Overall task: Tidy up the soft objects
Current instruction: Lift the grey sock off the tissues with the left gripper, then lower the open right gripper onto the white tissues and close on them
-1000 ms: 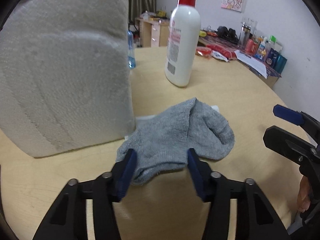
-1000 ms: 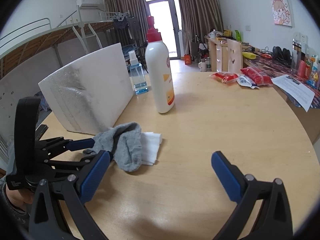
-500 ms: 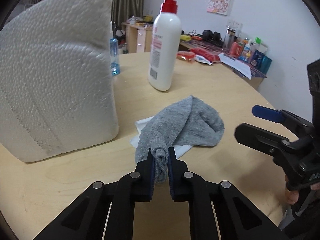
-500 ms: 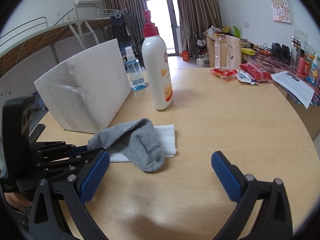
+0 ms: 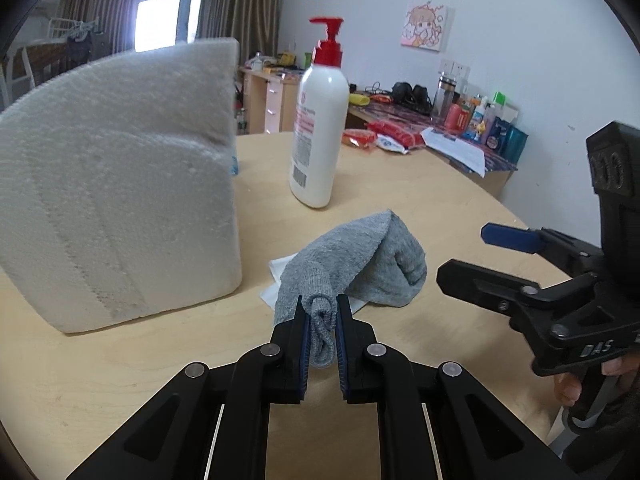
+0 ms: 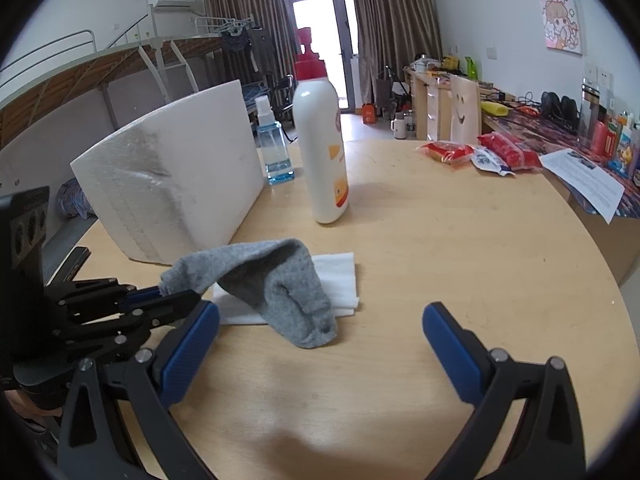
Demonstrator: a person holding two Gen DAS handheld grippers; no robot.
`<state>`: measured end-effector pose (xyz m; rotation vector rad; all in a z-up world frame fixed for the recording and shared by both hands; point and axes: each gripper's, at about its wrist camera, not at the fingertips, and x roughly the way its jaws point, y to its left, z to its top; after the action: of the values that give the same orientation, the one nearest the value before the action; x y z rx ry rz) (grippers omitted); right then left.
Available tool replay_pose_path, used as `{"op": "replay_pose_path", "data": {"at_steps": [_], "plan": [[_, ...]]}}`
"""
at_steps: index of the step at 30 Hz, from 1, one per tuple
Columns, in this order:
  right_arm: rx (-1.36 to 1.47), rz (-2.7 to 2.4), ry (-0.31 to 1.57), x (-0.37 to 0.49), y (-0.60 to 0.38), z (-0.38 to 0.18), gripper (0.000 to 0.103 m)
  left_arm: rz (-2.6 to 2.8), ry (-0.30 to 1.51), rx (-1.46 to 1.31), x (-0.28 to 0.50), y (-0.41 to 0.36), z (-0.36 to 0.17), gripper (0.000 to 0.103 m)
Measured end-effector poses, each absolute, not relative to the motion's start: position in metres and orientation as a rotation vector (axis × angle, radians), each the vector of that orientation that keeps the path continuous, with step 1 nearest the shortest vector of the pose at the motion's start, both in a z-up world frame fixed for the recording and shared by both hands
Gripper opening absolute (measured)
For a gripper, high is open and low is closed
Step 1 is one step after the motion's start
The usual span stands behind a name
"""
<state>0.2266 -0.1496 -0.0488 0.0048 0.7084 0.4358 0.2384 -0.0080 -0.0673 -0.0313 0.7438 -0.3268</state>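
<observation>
A round, pale wooden table [image 6: 460,240] is carrying everything, and a bedroom is showing behind it: brown curtains framing a glass door, a raised bunk bed [image 6: 120,60] with a metal rail, and an air conditioner high on the white wall. A cartoon picture [image 5: 425,26] is hanging on the right-hand wall above a long desk [image 6: 532,128] crowded with bottles, cans and a sheet of paper.

The left tongs [image 5: 322,322] are clamping the cuff of a grey sock [image 5: 360,264], the fabric bunching between the blue pads. The rest of the sock is draping down onto a white folded tissue [image 6: 340,280] lying flat on the table near its front edge. The right tongs [image 6: 320,344] are standing wide open with nothing between them, just to the right of the sock.

A big white foam block [image 5: 120,200] is standing upright to the left of the sock. A white pump bottle [image 5: 320,132] with a red top is standing behind the sock; its label is carrying pink print and a barcode, too small to read. A small clear spray bottle [image 6: 274,148] of blue liquid is sitting beside the foam. Red snack packets [image 6: 472,152] are lying at the far side, their writing unreadable. Raised letters on the right tongs' body are reading "DAS".
</observation>
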Motion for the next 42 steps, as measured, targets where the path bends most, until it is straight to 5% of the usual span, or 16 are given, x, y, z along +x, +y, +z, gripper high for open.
{"op": "replay_pose_path", "data": {"at_steps": [24,30,42], "plan": [[-0.088,0.483,0.746,0.242,-0.096,-0.052,0.103,-0.177,0.663,-0.127,0.203,0.063,-0.053,0.012],[-0.143,0.517,0.812,0.257,-0.081,-0.066,0.079,-0.167,0.671,-0.136,0.201,0.071,-0.057,0.012],[-0.166,0.492,0.892,0.276,-0.076,-0.086,0.075,-0.184,0.680,-0.155,0.203,0.078,-0.060,0.012]]}}
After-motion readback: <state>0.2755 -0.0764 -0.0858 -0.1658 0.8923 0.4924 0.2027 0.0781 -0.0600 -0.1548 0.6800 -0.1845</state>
